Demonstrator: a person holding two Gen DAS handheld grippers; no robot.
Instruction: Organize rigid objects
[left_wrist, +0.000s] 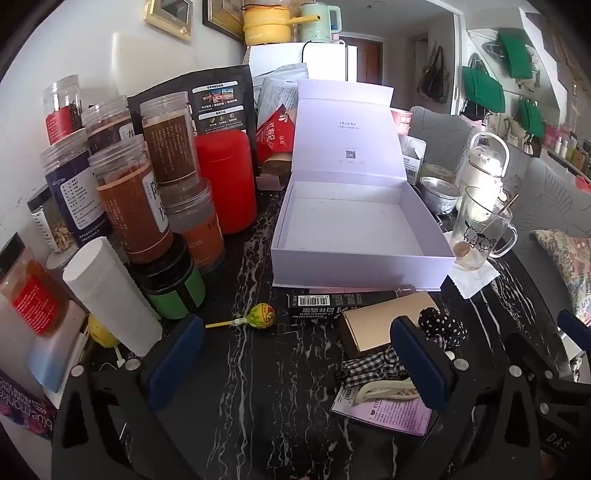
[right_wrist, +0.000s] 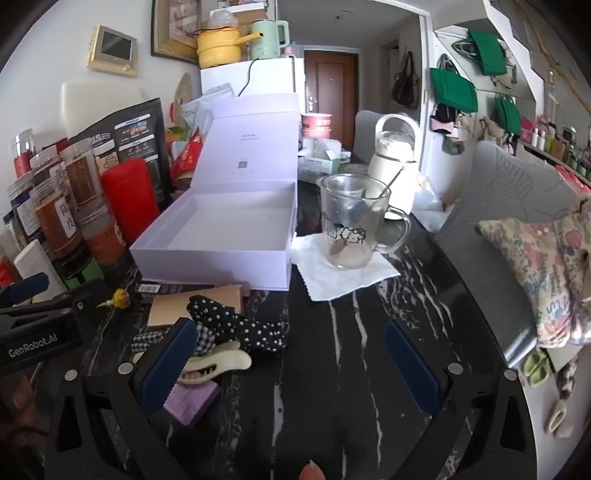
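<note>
An open white box (left_wrist: 351, 218) with its lid up stands empty on the black marble table; it also shows in the right wrist view (right_wrist: 221, 236). In front of it lie a lollipop (left_wrist: 260, 315), a black barcode box (left_wrist: 343, 304), a gold box (left_wrist: 376, 325), a polka-dot hair tie (right_wrist: 240, 325), a cream hair claw (right_wrist: 218, 363) and a purple card (right_wrist: 192, 400). My left gripper (left_wrist: 295, 362) is open and empty above the table, near the lollipop. My right gripper (right_wrist: 291, 365) is open and empty, its left finger beside the hair claw.
Several jars and a red canister (left_wrist: 227, 184) crowd the left side. A glass mug with a spoon (right_wrist: 347, 221) stands on a napkin right of the box. A white kettle (right_wrist: 395, 158) is behind it. A grey sofa with a floral cushion (right_wrist: 546, 266) is at the right.
</note>
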